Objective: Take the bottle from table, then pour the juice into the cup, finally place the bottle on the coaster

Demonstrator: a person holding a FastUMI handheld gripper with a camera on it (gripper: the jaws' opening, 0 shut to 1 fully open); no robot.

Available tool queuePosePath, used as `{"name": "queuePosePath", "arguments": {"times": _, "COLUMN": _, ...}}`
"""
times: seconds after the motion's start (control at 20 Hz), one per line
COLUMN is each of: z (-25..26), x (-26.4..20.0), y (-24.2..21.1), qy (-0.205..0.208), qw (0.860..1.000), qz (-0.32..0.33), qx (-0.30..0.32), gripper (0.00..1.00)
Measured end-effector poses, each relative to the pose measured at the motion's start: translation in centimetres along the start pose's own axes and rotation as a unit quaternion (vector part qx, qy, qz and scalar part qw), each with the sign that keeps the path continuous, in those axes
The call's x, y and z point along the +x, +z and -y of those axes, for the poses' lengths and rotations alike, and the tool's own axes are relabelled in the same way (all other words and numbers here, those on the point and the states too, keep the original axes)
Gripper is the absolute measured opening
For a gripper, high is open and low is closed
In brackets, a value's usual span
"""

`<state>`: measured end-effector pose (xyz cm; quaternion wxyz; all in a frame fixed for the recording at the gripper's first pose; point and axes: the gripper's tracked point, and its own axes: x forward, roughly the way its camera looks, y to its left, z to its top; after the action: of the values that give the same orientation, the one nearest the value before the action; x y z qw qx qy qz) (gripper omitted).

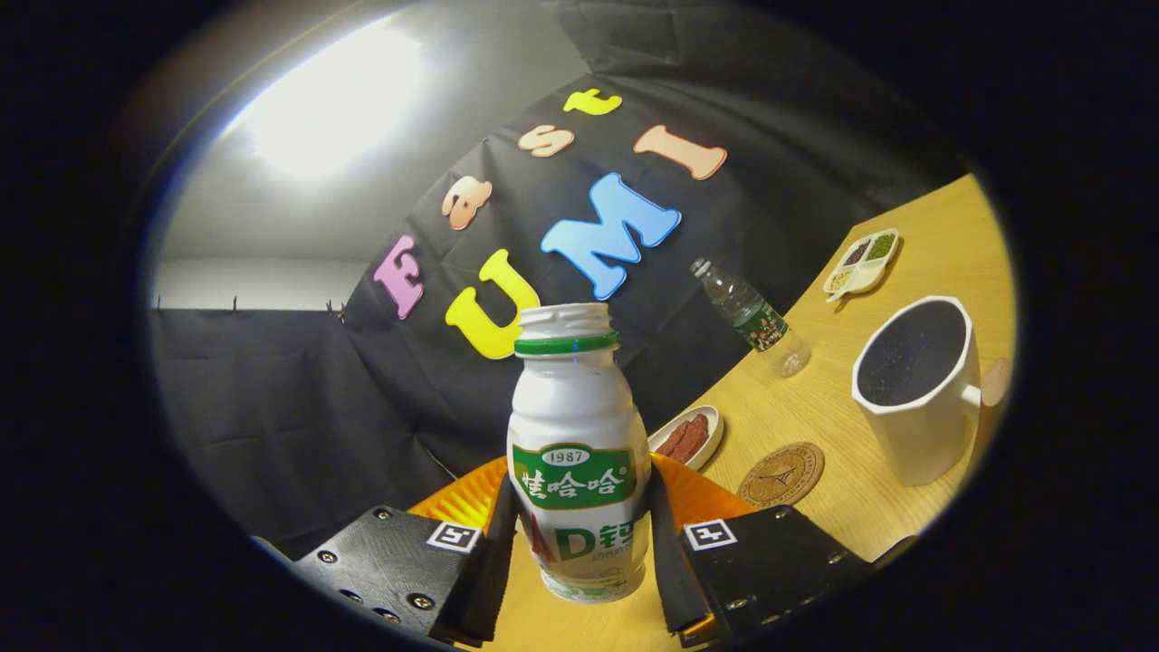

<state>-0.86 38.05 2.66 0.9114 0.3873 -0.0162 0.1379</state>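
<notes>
A small white bottle point(576, 453) with a green neck ring and green label stands between my fingers, uncapped at the top. My gripper point(579, 543) is shut on the bottle, both black pads pressing its lower sides. The whole view is tilted, and the bottle's base hangs above the wooden table point(815, 417). A white mug point(919, 389) with a dark inside stands beyond the right finger. The round cork coaster point(781, 473) lies flat between the bottle and the mug.
An orange plate point(471, 498) lies just behind the bottle. A small white dish with red slices point(688, 436) sits past it. Farther back stand a clear water bottle point(751, 317) and a divided snack dish point(862, 263).
</notes>
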Motion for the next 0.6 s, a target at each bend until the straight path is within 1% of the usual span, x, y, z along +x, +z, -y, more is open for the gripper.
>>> {"name": "queuePosePath", "arguments": {"times": 0.3, "z": 0.3, "x": -0.1, "y": 2.2, "qy": 0.021, "qw": 0.994, "qz": 0.039, "qx": 0.1, "gripper": 0.66}}
{"name": "queuePosePath", "arguments": {"times": 0.5, "z": 0.8, "x": -0.2, "y": 3.8, "qy": 0.031, "qw": 0.982, "qz": 0.069, "qx": 0.175, "gripper": 0.66}}
{"name": "queuePosePath", "arguments": {"times": 0.6, "z": 0.9, "x": -0.4, "y": 4.3, "qy": 0.033, "qw": 0.976, "qz": 0.079, "qx": 0.202, "gripper": 0.66}}
